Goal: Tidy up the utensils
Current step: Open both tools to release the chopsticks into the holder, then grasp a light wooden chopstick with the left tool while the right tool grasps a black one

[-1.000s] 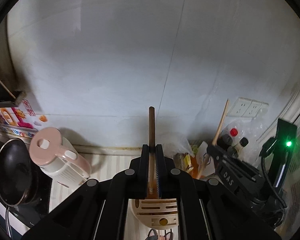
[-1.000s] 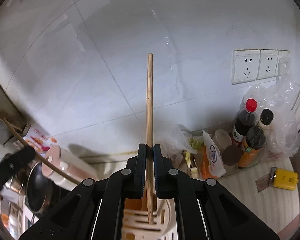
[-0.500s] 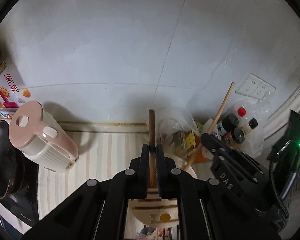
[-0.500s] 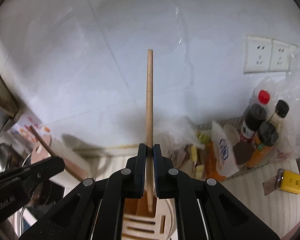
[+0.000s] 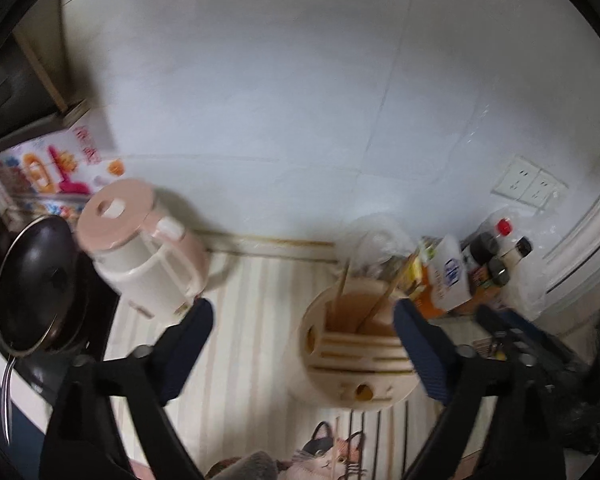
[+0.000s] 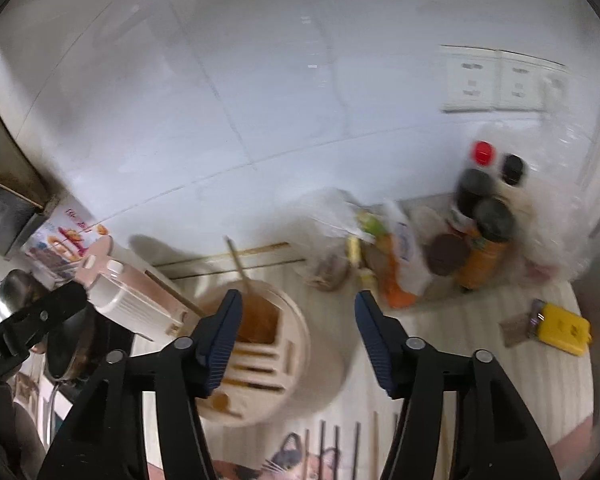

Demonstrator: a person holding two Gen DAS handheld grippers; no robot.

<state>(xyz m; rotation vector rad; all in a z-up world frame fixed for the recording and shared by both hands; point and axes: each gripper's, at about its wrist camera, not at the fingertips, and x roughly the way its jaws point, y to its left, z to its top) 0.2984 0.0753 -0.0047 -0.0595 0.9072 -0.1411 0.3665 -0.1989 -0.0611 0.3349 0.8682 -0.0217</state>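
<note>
A round beige utensil holder (image 5: 358,354) stands on the striped counter, with two wooden chopsticks (image 5: 376,304) leaning in its open compartment. It also shows in the right wrist view (image 6: 268,352), where two sticks (image 6: 240,266) poke out of it. My left gripper (image 5: 304,352) is open and empty just above the holder. My right gripper (image 6: 296,340) is open and empty above the holder too. Several more chopsticks (image 6: 336,448) lie on a cat-print mat at the near edge.
A pink and white kettle (image 5: 144,256) stands left of the holder, with a black pan (image 5: 36,280) further left. Sauce bottles (image 6: 484,216) and snack bags (image 6: 400,264) crowd the back right corner. A yellow object (image 6: 562,326) lies at right. Wall sockets (image 6: 496,80) sit above.
Both grippers held a wooden chopstick upright over the holder. Both have opened, and the two chopsticks now stand inside the holder.
</note>
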